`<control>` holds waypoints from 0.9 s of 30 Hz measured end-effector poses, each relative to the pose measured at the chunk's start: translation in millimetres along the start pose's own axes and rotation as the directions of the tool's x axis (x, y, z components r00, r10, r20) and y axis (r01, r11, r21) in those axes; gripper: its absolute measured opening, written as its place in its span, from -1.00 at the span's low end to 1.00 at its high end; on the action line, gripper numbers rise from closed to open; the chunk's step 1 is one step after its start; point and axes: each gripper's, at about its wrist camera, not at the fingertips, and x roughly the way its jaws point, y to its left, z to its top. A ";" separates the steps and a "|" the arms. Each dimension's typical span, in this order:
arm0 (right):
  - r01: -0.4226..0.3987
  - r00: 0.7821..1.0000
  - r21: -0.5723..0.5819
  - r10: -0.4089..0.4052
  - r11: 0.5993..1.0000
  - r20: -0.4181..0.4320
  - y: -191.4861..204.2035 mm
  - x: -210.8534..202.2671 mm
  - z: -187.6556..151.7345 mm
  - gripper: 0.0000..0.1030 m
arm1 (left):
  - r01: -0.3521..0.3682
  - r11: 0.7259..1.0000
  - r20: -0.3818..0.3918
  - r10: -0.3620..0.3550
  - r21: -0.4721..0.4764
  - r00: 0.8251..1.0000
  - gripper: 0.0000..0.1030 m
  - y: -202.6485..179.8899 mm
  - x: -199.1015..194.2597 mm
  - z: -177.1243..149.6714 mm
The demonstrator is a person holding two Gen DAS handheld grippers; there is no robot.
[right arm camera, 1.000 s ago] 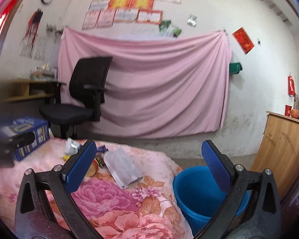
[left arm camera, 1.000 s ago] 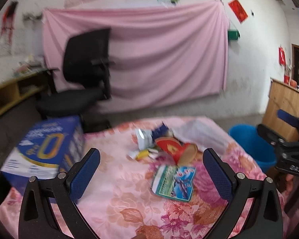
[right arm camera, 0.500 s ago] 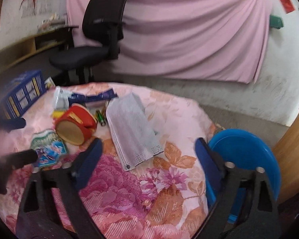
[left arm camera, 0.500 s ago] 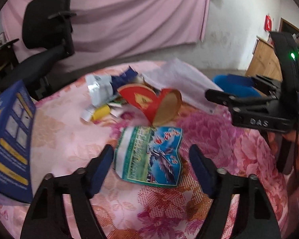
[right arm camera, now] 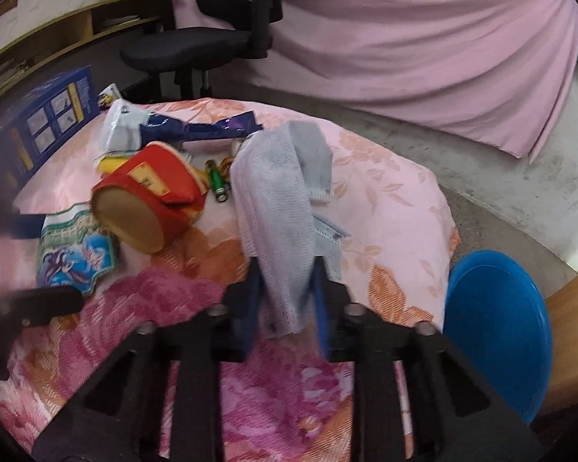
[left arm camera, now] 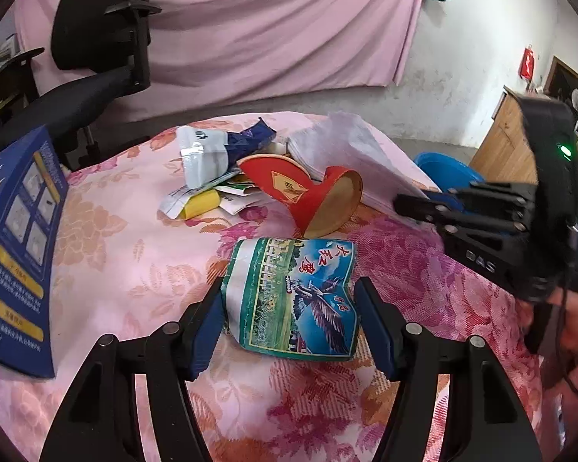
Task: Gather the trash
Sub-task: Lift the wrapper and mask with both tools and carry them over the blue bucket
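Table: round top under a pink flowered cloth (left arm camera: 108, 254), litter heaped toward the upper middle of both views.
Left gripper (left arm camera: 289, 321): low centre of the left view; its jaws have just been closing and now touch both side edges of a green-and-blue snack bag (left arm camera: 294, 296) that lies flat on the cloth.
Right gripper (right arm camera: 287, 300): low centre of the right view; its jaws have just been closing and now pinch the near end of a white mesh sheet (right arm camera: 277, 208), which bunches and lifts between the pads.
Other litter: red paper cup (right arm camera: 150, 200) on its side just above the bag; blue-and-white wrapper (left arm camera: 219, 146); green lighter (right arm camera: 216, 183).
Bucket: blue bucket (right arm camera: 497, 327), lower right of the right view, beside the table.
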 end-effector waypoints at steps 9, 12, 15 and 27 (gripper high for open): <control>-0.006 0.994 0.078 -0.003 0.997 0.113 4.8 -56.7 -32.5 -0.37 | 0.073 0.982 0.117 -0.053 -0.172 0.992 0.16 4.2 -39.2 -10.9; 0.004 0.980 0.103 -0.024 0.995 0.198 5.8 -77.0 -41.1 -0.38 | 0.040 0.989 0.198 -0.012 -0.140 0.980 0.16 -9.3 -55.6 -6.7; 0.005 0.958 0.130 -0.042 0.991 0.285 5.2 -94.2 -49.8 -0.39 | 0.010 0.994 0.259 0.018 -0.107 0.966 0.16 -24.0 -65.4 0.0; 0.004 0.854 0.218 -0.117 0.976 0.507 -12.0 -131.2 -66.9 -0.43 | 0.030 0.999 0.417 -0.024 -0.009 0.908 0.16 -75.6 -70.8 33.8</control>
